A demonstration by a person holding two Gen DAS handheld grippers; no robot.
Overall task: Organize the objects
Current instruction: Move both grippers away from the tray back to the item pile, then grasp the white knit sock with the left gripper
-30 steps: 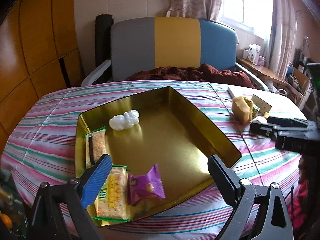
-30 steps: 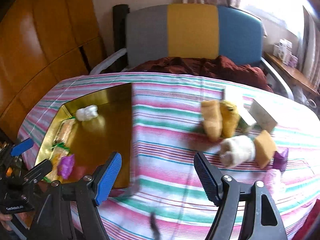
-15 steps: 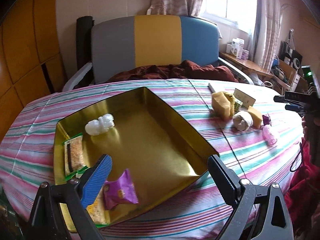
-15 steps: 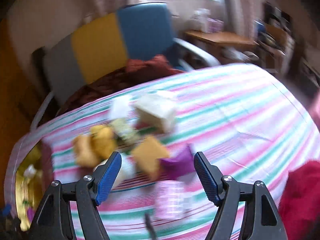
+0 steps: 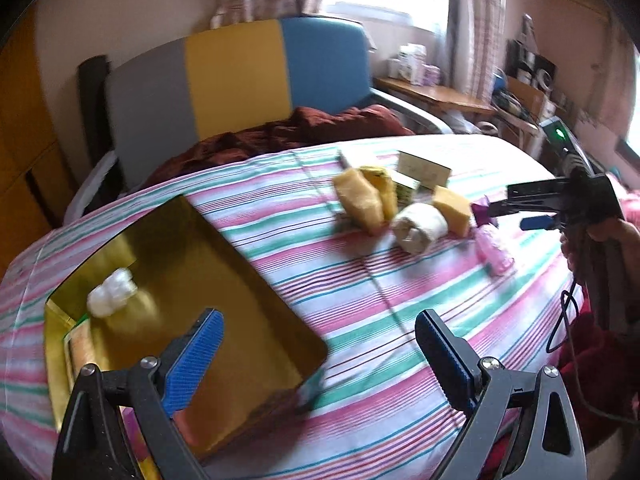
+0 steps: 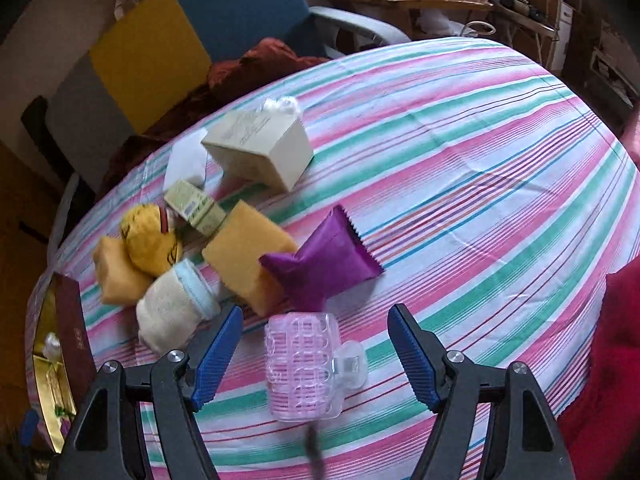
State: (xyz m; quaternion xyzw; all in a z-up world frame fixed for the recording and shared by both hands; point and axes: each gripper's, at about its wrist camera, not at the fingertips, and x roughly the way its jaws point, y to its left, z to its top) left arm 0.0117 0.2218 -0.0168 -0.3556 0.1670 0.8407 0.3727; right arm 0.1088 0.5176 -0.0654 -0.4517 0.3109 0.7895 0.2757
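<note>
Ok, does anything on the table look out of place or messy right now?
Yes. A jumble of loose things sits outside the gold tray: a purple packet leaning on a yellow sponge, a rolled sock on its side, and a pink clip.

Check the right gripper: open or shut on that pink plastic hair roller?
Open. The right gripper has its blue pads wide apart on either side of the pink plastic hair roller, which lies on the striped tablecloth, untouched.

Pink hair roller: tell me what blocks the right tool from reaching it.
Nothing visible. The pink hair roller lies on the striped tablecloth between the open fingers of the right tool; the purple packet sits just beyond it.
</note>
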